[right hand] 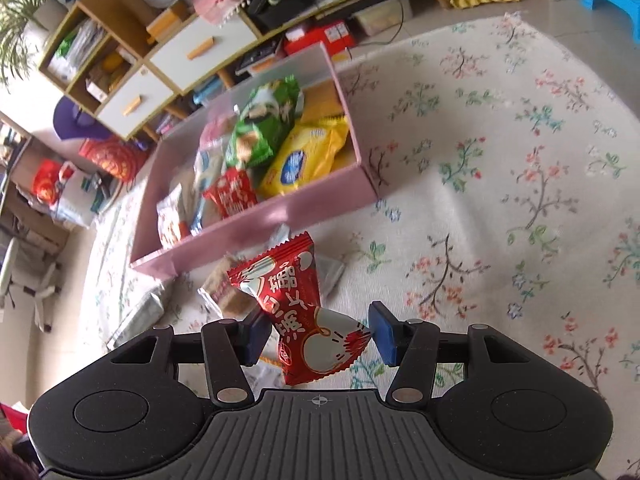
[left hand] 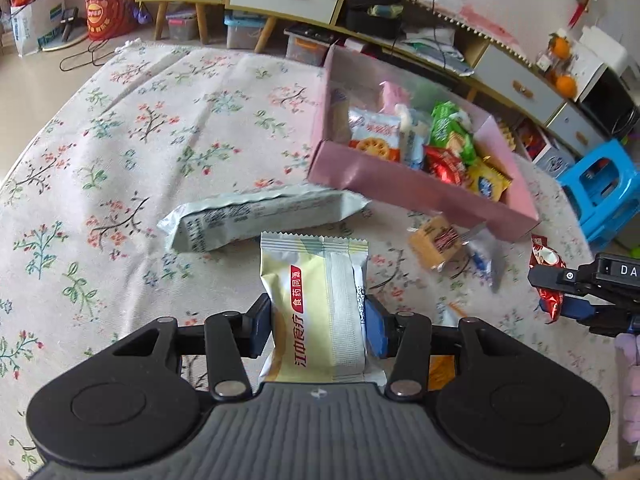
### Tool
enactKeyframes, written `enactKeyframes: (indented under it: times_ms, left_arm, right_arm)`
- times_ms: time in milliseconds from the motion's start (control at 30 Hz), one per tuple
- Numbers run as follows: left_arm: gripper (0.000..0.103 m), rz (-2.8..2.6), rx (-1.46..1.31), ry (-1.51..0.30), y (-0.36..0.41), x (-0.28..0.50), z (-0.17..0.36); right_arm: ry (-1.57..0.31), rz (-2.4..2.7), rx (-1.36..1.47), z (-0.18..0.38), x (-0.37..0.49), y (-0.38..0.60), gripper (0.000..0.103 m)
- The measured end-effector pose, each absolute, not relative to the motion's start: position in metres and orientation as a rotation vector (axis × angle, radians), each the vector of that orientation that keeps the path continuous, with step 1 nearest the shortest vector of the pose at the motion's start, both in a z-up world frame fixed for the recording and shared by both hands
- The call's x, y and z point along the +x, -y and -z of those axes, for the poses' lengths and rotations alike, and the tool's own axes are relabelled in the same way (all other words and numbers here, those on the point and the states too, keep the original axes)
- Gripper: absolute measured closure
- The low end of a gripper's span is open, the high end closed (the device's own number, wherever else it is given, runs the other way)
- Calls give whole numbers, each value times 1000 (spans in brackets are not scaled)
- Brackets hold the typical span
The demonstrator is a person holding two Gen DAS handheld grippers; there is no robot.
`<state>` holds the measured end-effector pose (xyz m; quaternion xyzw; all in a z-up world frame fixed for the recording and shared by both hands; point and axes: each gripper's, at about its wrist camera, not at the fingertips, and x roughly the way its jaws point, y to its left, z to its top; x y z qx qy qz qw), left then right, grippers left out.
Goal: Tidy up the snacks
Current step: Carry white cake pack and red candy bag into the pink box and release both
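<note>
Left gripper (left hand: pixel 318 326) clamped on a pale yellow snack packet (left hand: pixel 316 308), pads pressing both sides, packet standing upright above the floral cloth (left hand: pixel 120 140). Right gripper (right hand: pixel 318 336) clamped on a red-and-white snack packet (right hand: pixel 298 300), twisted and tilted, its top corner toward 12 o'clock.

Pink box (left hand: pixel 400 182) sits at 1 o'clock in the left wrist view, at 11 o'clock in the right. Inside it: green packets (right hand: pixel 260 124), a yellow packet (right hand: pixel 308 156), a red packet (right hand: pixel 232 196), others blurred.

Loose on the cloth, left view: long grey-green packet (left hand: pixel 260 216) lying flat just past the yellow one, at 11 o'clock; clear-wrapped biscuit (left hand: pixel 436 242) at 2 o'clock, beside the box's near wall. Small blue-and-white wrapper (left hand: pixel 482 260) next to it, possibly empty — too blurred to tell.
</note>
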<state>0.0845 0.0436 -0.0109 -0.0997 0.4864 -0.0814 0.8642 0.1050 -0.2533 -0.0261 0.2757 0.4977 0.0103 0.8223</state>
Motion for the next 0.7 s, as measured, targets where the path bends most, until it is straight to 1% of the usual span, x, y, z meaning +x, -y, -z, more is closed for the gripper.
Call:
enactKeyframes:
  times_ms: [300,500,700]
  left_arm:
    - [59,193,-192,-955,-28,103,-13]
    - [59,189,-157,-920,-16,141,-23]
    - [59,184,-84,-874,-5,186,-23]
  right_arm:
    - [-1008,-1,663,11,117,257,50]
    - [-971,24,678,-1,141,265,50]
    - [-937,39,693,7,167,276,50]
